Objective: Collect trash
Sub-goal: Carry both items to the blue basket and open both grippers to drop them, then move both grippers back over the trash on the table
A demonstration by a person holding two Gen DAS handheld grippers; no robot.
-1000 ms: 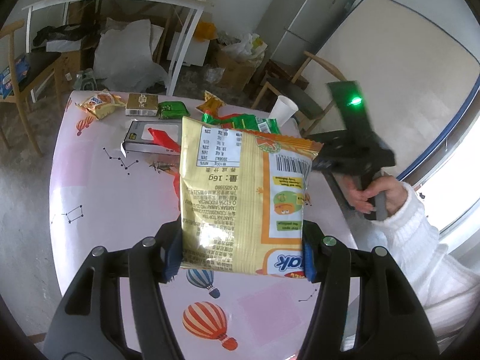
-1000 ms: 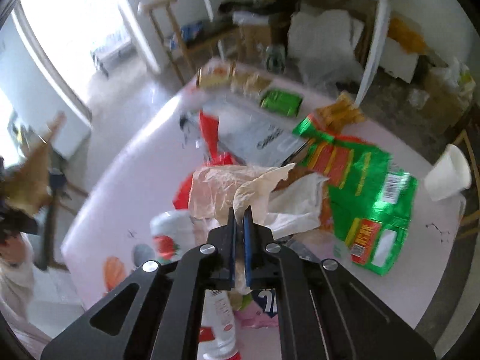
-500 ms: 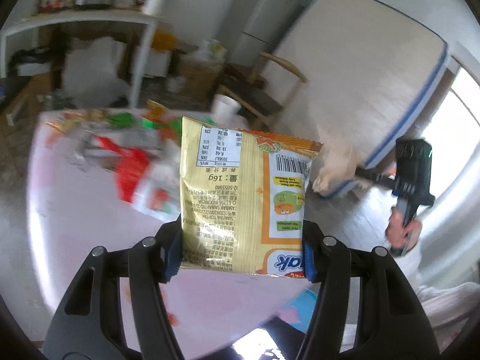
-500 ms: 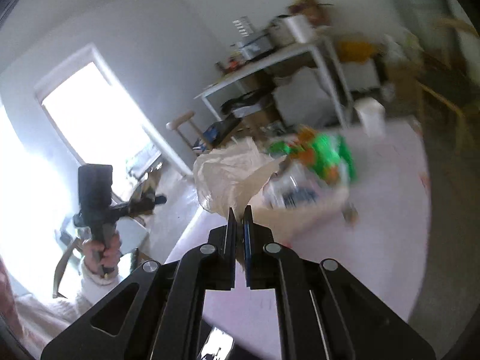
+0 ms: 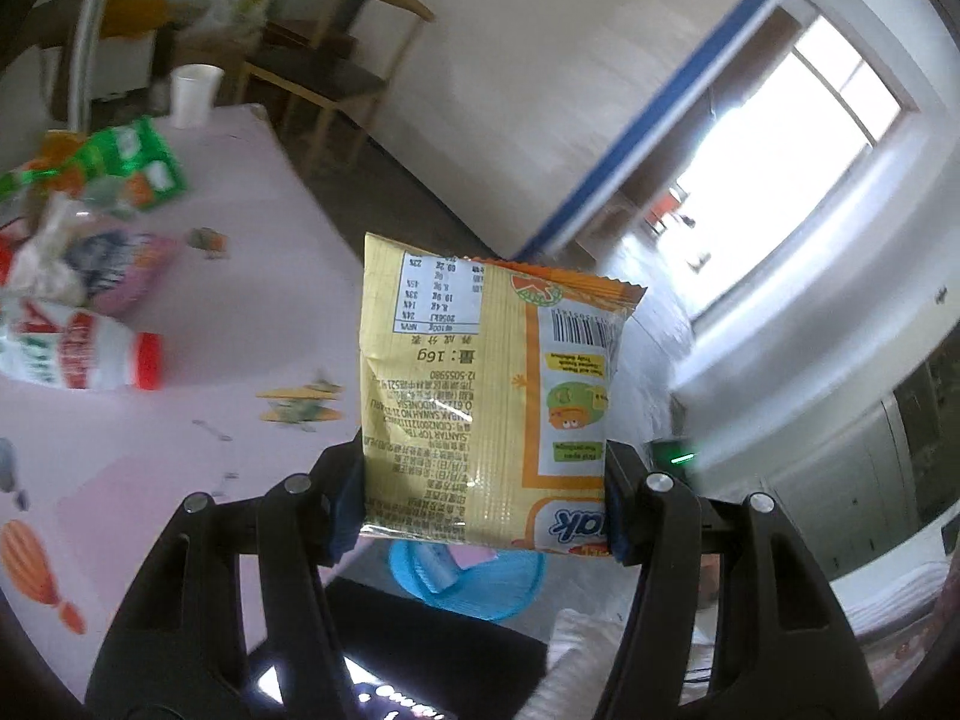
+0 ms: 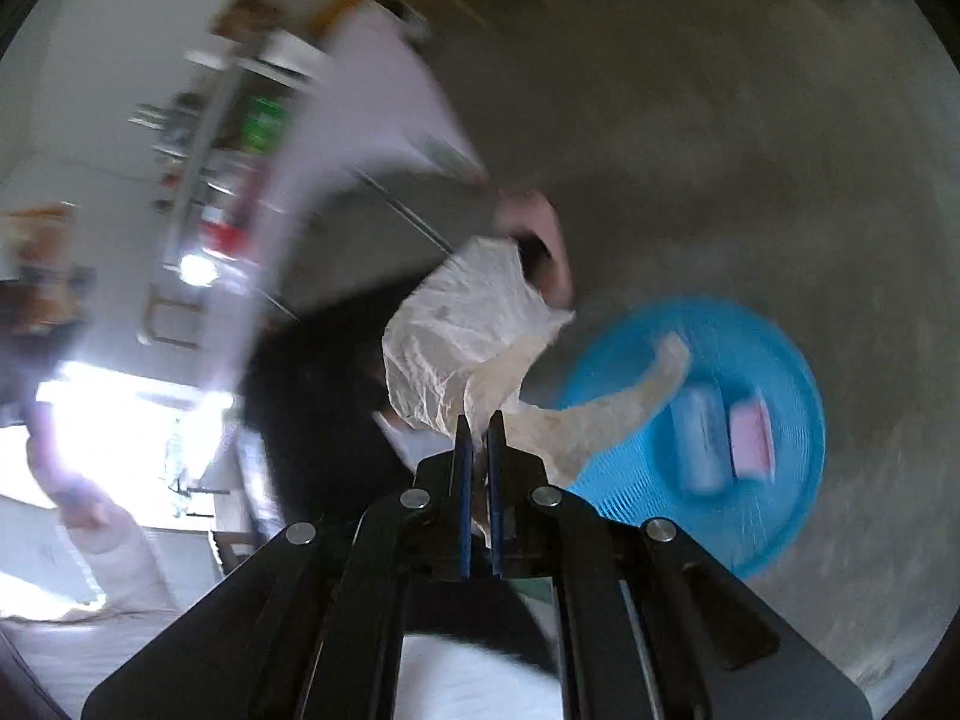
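Observation:
My left gripper (image 5: pixel 480 498) is shut on a yellow snack packet (image 5: pixel 486 396), held upright in the air past the edge of the pink table (image 5: pixel 240 300). A blue basket (image 5: pixel 474 582) sits on the floor below it. My right gripper (image 6: pixel 477 426) is shut on a crumpled white plastic bag (image 6: pixel 468 330) and points down over the blue basket (image 6: pixel 768 360), which holds two small pieces of trash. The right view is blurred.
On the table lie a white bottle with a red cap (image 5: pixel 90 354), green wrappers (image 5: pixel 132 162), a pink wrapper (image 5: pixel 126 270) and a paper cup (image 5: pixel 192 93). A wooden chair (image 5: pixel 336 72) and a leaning mattress (image 5: pixel 540 90) stand beyond it.
Both grippers have swung away from the table with their trash. The right one has turned down over the blue basket on the floor. The left view has panned right towards the window.

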